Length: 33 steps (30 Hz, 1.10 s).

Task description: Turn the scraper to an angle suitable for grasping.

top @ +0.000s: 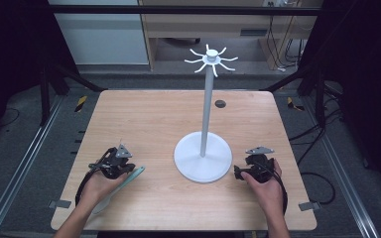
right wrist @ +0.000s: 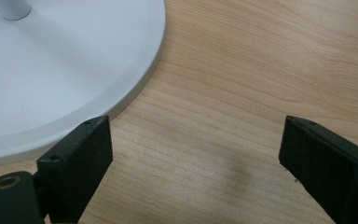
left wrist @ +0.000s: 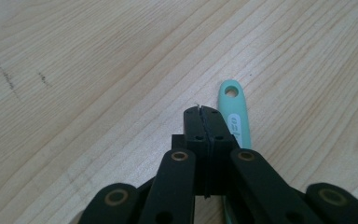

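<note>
A teal utensil [top: 134, 174] lies flat on the wooden table [top: 154, 119] at the front left, its handle [left wrist: 237, 116] ending in a hanging hole. My left gripper [top: 125, 171] [left wrist: 204, 112] rests low over it, shut. Its jaws are pressed flat together, and the handle runs along the right jaw and under it. Nothing shows between the pads. My right gripper [top: 238, 172] [right wrist: 193, 140] is open and empty, just off the rim of the white round base [right wrist: 65, 70] of a hook stand [top: 207, 99].
The stand's base [top: 188, 161] sits at the table's centre front. Its tall pole carries a crown of curved white hooks [top: 212, 58]. A dark round grommet [top: 220, 103] lies at the far side. Black frame posts and cables flank the table.
</note>
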{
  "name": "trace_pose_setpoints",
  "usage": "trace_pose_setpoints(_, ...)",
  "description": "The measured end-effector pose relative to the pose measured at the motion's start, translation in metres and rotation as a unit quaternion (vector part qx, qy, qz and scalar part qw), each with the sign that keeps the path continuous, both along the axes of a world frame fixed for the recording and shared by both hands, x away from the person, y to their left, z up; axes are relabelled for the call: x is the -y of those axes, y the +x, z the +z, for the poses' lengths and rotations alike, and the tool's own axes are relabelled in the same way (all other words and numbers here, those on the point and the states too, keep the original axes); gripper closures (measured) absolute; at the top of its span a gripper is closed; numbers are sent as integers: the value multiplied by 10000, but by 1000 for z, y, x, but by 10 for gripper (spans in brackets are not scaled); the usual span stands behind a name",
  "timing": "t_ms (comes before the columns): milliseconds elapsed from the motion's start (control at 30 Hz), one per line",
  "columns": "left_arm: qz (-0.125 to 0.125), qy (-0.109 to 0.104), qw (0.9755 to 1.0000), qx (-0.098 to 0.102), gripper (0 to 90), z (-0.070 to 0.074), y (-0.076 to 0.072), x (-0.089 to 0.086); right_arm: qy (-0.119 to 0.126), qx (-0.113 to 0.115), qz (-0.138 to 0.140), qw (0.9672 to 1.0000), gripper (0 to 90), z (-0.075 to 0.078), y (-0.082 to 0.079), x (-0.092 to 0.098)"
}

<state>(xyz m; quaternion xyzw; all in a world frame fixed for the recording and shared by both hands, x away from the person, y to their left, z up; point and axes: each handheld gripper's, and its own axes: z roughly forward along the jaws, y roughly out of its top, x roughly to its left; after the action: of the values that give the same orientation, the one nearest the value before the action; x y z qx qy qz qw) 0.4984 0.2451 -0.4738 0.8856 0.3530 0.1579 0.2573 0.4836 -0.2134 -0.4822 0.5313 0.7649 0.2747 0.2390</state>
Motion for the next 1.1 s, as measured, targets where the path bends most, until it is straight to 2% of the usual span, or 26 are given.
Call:
trace_pose_setpoints(267, -125, 163, 9998, -80, 900, -3, -2, 6, -5, -13, 16, 10000, 99, 0, 0, 0)
trace_pose_setpoints(333, -153, 149, 9997, -100, 900, -2, -3, 7, -7, -15, 25, 10000, 99, 0, 0, 0)
trace_pose_setpoints(400, -339, 171, 9992, -104, 900, -1, -10, 14, -4, -27, 26, 10000, 99, -1, 0, 0)
trace_pose_setpoints(467, -410, 230, 9988, -102, 900, 0, -13, 18, -17, -35, 26, 10000, 99, -1, 0, 0)
trace_pose_setpoints(533, -610, 204, 9978, -167, 900, 0, -19, 25, -21, -57, 32, 10000, 99, -2, 1, -1)
trace_pose_setpoints(667, -757, 269, 9966, -162, 900, 1, -25, 31, -20, -67, 40, 10000, 97, -2, 0, -1)
trace_pose_setpoints(800, -786, 287, 9964, -146, 900, 4, -24, 29, 3, -34, 16, 10000, 96, -2, 1, 0)
trace_pose_setpoints(833, -766, 182, 9968, -114, 900, 7, -25, 29, 10, -31, 1, 10000, 96, -1, 0, 0)
trace_pose_setpoints(933, -792, 223, 9966, -72, 900, 11, -27, 28, 5, -10, 14, 10000, 95, -1, 1, 1)
trace_pose_setpoints(1100, -795, 115, 9968, -13, 900, 22, -31, 29, 15, -8, -7, 10000, 95, -1, 1, 2)
